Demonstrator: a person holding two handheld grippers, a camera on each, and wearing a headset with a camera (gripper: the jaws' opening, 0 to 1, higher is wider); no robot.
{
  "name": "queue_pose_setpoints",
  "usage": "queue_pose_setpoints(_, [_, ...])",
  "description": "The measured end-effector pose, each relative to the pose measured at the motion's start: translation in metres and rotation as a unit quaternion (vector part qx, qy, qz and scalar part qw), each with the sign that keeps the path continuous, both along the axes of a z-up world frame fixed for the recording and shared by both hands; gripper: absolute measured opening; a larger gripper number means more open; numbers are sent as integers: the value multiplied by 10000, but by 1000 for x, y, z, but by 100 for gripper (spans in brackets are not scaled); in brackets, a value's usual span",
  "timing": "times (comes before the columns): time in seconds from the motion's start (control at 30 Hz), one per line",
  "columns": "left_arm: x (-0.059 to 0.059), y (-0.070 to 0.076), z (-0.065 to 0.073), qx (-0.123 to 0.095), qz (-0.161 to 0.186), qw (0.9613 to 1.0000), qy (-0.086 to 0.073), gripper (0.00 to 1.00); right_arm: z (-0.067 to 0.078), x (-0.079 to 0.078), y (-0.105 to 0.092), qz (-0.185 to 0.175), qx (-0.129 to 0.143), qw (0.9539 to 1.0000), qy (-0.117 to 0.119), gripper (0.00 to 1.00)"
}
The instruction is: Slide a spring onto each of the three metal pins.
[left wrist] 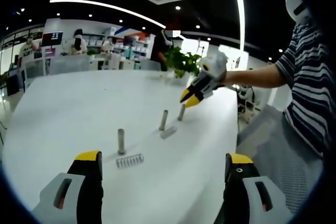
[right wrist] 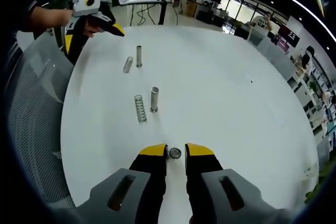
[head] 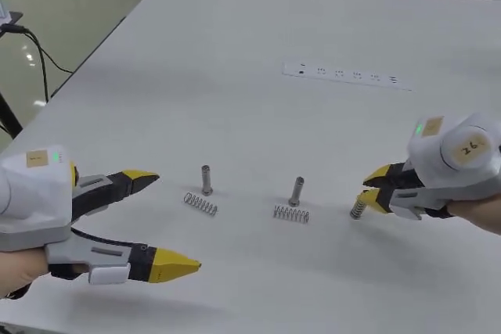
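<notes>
Table (head: 235, 76), white, carries all we see. At its near left corner the left gripper (head: 176, 220) hovers, jaws spread wide with nothing between them. By the near right edge the right gripper (head: 366, 195) has its jaws drawn in on the top of a tilted spring (head: 358, 209); we cannot tell if a pin stands inside. The power strip (head: 346, 75) lies toward the far edge. Between the grippers, near the front edge, stand the left pin (head: 206, 180) and the middle pin (head: 297, 191), both upright. The left spring (head: 200, 204) and the middle spring (head: 291, 213) lie flat just before them.
</notes>
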State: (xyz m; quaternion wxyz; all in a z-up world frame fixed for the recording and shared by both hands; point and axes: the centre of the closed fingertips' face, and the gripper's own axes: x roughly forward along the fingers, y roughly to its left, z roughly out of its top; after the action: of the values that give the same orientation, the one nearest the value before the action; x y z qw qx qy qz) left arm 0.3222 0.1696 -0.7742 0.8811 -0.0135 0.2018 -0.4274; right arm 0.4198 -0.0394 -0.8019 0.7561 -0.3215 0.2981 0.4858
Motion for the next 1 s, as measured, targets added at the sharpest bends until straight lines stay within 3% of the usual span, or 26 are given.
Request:
queue_pose_setpoints(0.67, [-2,-3,0,46,-84,10000,21,93,21,-15,7,223,160,9995,-176,10])
queue_pose_setpoints(1.0, [0,-4,1,15,-83,10000,25,92,17,-30,12,295,210,9993,-123,9])
